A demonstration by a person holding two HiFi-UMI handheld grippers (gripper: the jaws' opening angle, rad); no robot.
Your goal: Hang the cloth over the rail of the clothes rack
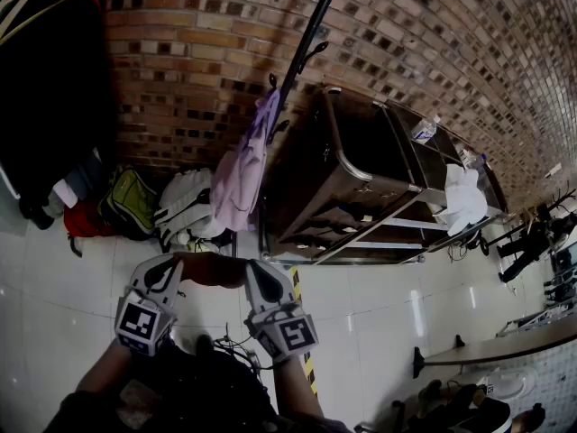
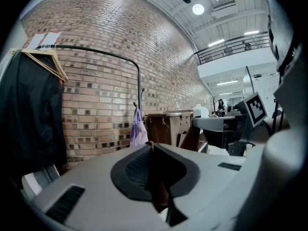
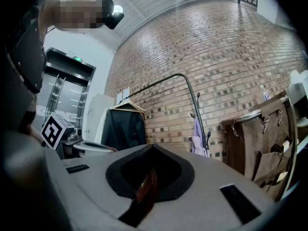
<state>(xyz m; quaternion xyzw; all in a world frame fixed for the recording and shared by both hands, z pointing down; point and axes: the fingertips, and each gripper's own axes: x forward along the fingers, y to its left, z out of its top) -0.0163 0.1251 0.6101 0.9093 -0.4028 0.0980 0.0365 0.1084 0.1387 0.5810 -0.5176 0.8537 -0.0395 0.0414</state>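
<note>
Holding cloth [image 1: 214, 270] taut between left tongs [image 1: 177, 267] and right tongs [image 1: 251, 271], both clamped on it | apparently spread for draping, view dim | rail [image 1: 309, 34] well ahead

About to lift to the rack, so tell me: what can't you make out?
1. The cloth: the head view shows only a strip between the left gripper and the right gripper; both gripper views, a sliver in shut jaws. Its full size is hidden.
2. The rail: cut off by the head view's top edge.
</note>
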